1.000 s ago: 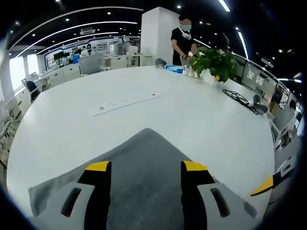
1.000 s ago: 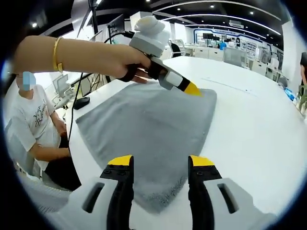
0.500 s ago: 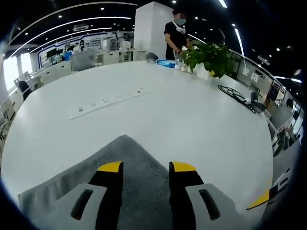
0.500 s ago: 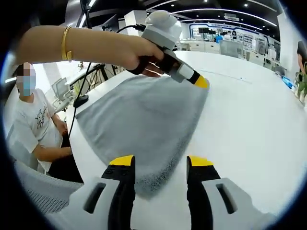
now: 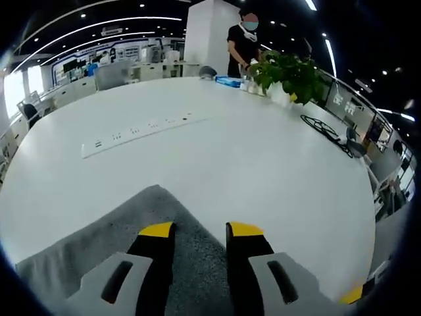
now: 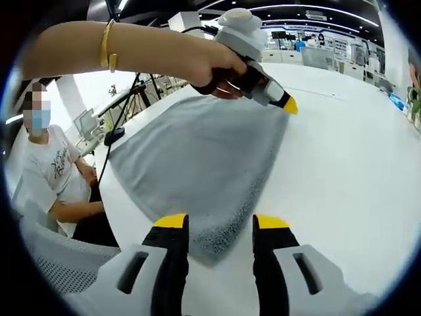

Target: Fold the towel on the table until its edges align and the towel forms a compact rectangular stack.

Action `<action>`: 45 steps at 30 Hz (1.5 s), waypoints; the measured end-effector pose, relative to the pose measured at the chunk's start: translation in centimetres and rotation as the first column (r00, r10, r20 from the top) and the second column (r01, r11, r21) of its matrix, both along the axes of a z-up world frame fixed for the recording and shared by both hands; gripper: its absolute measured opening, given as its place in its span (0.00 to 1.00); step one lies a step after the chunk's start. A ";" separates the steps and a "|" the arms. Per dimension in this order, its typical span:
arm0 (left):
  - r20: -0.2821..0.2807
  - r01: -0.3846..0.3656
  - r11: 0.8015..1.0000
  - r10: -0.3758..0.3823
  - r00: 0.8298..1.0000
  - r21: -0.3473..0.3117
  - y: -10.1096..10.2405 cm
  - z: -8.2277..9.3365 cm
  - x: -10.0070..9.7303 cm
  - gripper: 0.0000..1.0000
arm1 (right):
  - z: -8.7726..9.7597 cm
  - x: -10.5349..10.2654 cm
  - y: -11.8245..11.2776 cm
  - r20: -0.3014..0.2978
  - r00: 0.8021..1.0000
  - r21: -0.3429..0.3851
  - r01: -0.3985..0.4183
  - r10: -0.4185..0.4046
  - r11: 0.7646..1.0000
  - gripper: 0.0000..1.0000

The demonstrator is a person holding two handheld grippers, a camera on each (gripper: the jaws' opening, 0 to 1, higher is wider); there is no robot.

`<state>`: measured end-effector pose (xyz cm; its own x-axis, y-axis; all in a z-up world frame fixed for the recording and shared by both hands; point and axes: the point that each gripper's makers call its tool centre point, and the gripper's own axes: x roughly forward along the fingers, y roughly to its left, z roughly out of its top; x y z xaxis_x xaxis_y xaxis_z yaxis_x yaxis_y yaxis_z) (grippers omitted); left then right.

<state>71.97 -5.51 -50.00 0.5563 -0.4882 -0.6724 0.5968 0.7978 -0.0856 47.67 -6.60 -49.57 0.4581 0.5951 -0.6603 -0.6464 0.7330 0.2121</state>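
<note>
Grey towel (image 6: 197,158) lies flat on the white desk (image 5: 263,164), one layer as far as I can see, no fold made yet. My left gripper (image 5: 200,230) sits at one towel corner, jaws narrowed with the cloth between and under them; can't tell if they've actually pinched it. In the right gripper view the left gripper (image 6: 291,105) touches down at the far corner. My right gripper (image 6: 220,220) is at the near corner, the towel edge between the jaws, gap not shut; grip not confirmed either. Judging by this, task is at the very start: corners being taken, all folds, edge lining and stacking left. Plant (image 5: 289,72) and power strip (image 5: 141,128) sit well apart from the towel.
</note>
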 end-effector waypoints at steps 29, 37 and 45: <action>0.025 -0.021 0.997 0.019 0.999 0.071 1.2 -1.3 1.0 0.05 | -1.4 -0.2 -0.9 -0.024 1.000 -0.010 -0.004 0.004 1.000 0.05; 0.042 -0.004 0.997 0.001 0.999 0.078 0.9 -1.3 0.9 0.05 | -1.7 -0.2 -0.8 -0.042 0.999 0.004 0.007 -0.006 1.000 0.00; -0.041 -0.081 0.995 0.083 0.996 0.051 0.3 -1.9 1.1 0.04 | -0.9 -0.2 -1.3 -0.038 0.999 0.014 0.014 -0.013 1.000 0.00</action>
